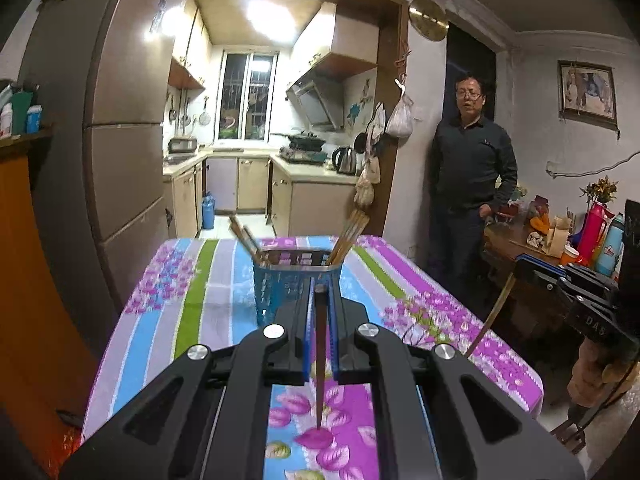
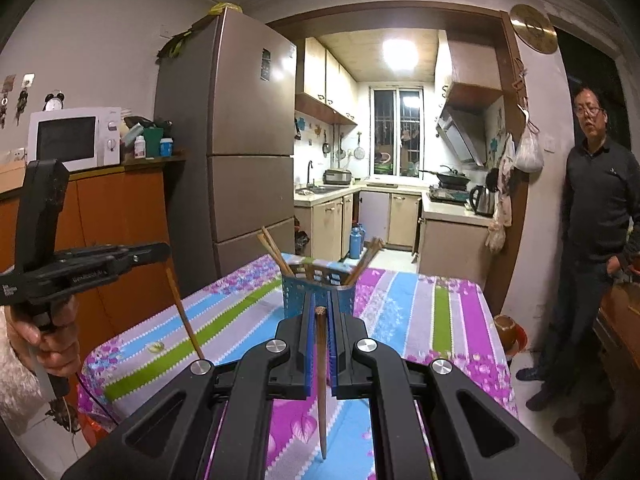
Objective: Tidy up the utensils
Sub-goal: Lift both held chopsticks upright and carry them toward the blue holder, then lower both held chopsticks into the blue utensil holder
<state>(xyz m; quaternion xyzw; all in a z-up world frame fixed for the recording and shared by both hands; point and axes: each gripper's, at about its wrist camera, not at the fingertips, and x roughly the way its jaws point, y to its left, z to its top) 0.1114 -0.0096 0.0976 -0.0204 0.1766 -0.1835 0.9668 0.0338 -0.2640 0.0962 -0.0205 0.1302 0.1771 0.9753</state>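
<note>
Chopstick [image 1: 321,344], light, stiff, slippery wood: my left fingers [image 1: 320,300] clamp one mid-shaft, my right fingers [image 2: 320,316] another [image 2: 321,360], above the bench [image 1: 224,280], near the blue basket [image 1: 280,284].

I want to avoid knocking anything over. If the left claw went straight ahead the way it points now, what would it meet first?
Probably the blue utensil basket, standing directly ahead of the left claw, which grips a chopstick. Depth is unclear.
</note>
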